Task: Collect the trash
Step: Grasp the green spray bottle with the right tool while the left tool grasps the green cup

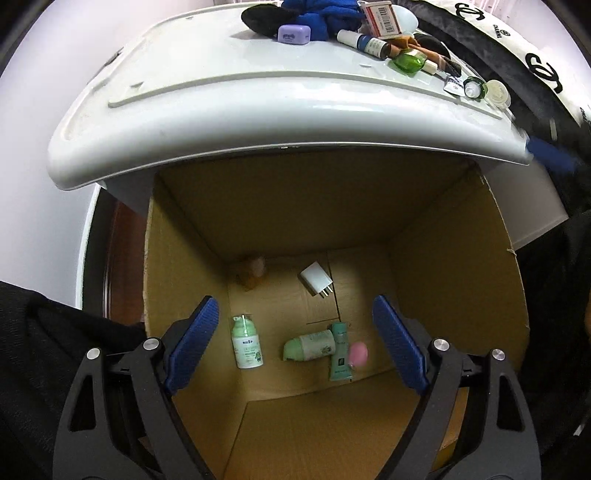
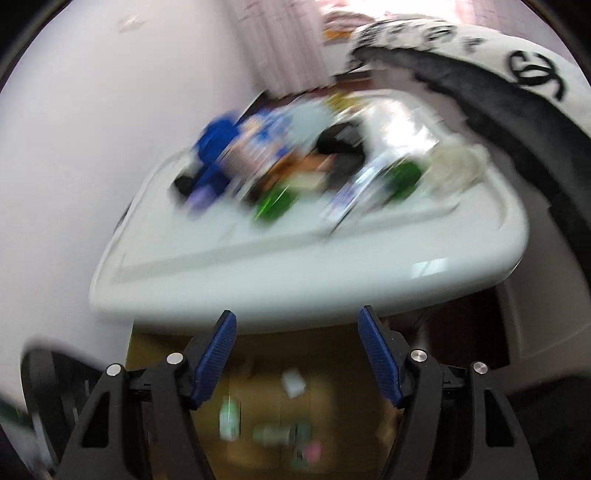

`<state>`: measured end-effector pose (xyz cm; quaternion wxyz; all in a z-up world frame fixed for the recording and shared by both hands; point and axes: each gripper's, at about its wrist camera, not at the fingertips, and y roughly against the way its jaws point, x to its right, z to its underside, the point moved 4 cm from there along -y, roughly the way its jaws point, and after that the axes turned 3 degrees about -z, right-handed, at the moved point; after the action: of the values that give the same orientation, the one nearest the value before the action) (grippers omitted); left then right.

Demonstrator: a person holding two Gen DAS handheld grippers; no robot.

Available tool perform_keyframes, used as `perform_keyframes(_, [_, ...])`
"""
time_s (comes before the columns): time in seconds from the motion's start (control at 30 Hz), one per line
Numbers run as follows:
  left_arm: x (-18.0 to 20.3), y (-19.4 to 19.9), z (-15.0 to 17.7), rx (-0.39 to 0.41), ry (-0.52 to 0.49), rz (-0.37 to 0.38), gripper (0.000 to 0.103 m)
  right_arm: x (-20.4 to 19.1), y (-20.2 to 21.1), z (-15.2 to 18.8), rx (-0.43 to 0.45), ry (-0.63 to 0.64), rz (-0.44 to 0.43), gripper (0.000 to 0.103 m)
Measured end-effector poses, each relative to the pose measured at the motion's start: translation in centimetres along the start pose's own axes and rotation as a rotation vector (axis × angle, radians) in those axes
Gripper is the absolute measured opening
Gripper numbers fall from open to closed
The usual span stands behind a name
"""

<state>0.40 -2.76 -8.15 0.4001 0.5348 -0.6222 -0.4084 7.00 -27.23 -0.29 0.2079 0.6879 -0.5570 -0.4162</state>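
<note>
My left gripper (image 1: pixel 295 317) is open and empty, hovering over an open cardboard box (image 1: pixel 458 280). On the box floor lie a white-green pump bottle (image 1: pixel 246 345), a green-capped bottle (image 1: pixel 309 345), a teal tube (image 1: pixel 340 350), a pink item (image 1: pixel 358 354), a white charger plug (image 1: pixel 316 282) and a small orange item (image 1: pixel 254 273). My right gripper (image 2: pixel 297 332) is open and empty, above the same box (image 2: pixel 332 417), below the white table's edge (image 2: pixel 295 284). The right wrist view is motion-blurred.
The white table (image 1: pixel 221 96) overhangs the box and carries a purple case (image 1: pixel 294 34), blue cloth (image 1: pixel 321 14), a barcode box (image 1: pixel 382 16), a white-blue bottle (image 1: pixel 365 41), a green bottle (image 1: pixel 410 61) and small caps (image 1: pixel 496 92). A black-and-white patterned fabric (image 1: pixel 535 55) lies at right.
</note>
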Motion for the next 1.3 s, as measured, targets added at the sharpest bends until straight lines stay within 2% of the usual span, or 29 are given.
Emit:
perform_keyframes(0.13, [-0.1, -0.2, -0.2, -0.007, 0.015, 0.018, 0.084, 4.1, -1.8, -5.2, 0.038, -0.125, 0.081, 0.067])
perform_keyframes(0.3, [-0.1, -0.3, -0.3, -0.001, 0.017, 0.029, 0.084, 7.0, -4.9, -8.5, 0.017, -0.208, 0.154, 0.059])
perform_keyframes(0.37, [-0.1, -0.5, -0.3, -0.003, 0.018, 0.036, 0.084, 7.6, -6.2, -9.3, 0.009, -0.220, 0.173, 0.054])
perform_keyframes(0.43, [-0.1, -0.6, -0.4, -0.011, 0.022, 0.046, 0.084, 7.7, -8.4, -9.8, -0.040, -0.215, 0.177, 0.041])
perform_keyframes(0.57, [-0.3, -0.7, -0.4, -0.010, 0.026, 0.050, 0.083, 5.5, -9.6, -10.0, -0.026, -0.083, 0.219, 0.033])
perform_keyframes(0.63, [-0.2, -0.6, -0.5, -0.004, 0.024, 0.052, 0.084, 4.5, -10.0, -9.6, -0.031, -0.020, 0.203, 0.029])
perform_keyframes(0.7, [-0.1, -0.1, -0.7, 0.019, 0.021, 0.054, 0.083, 3.2, -10.3, -9.0, -0.030, 0.074, 0.208, 0.028])
perform_keyframes(0.77, [0.3, 1.2, -1.1, 0.076, 0.004, 0.073, 0.084, 2.9, -10.4, -8.9, -0.025, 0.111, 0.216, 0.028])
perform_keyframes(0.83, [1.7, 3.1, -2.0, 0.163, -0.052, 0.083, 0.084, 3.2, -10.6, -9.3, -0.023, 0.121, 0.211, 0.028])
perform_keyframes(0.97, [4.0, 4.6, -4.7, 0.255, -0.130, 0.040, 0.084, 4.0, -10.8, -9.9, -0.019, 0.093, 0.180, 0.028])
perform_keyframes(1.1, [5.7, 3.9, -9.1, 0.273, -0.105, 0.074, 0.084, 3.9, -10.9, -10.3, -0.029, 0.112, 0.175, 0.028])
perform_keyframes(1.23, [8.2, 1.4, -14.0, 0.256, -0.097, 0.099, 0.084, 5.2, -9.8, -9.9, -0.052, 0.031, 0.119, 0.028])
perform_keyframes(1.3, [9.7, -0.2, -15.9, 0.234, -0.126, 0.101, 0.084, 6.1, -9.1, -9.5, -0.064, 0.005, 0.104, 0.028])
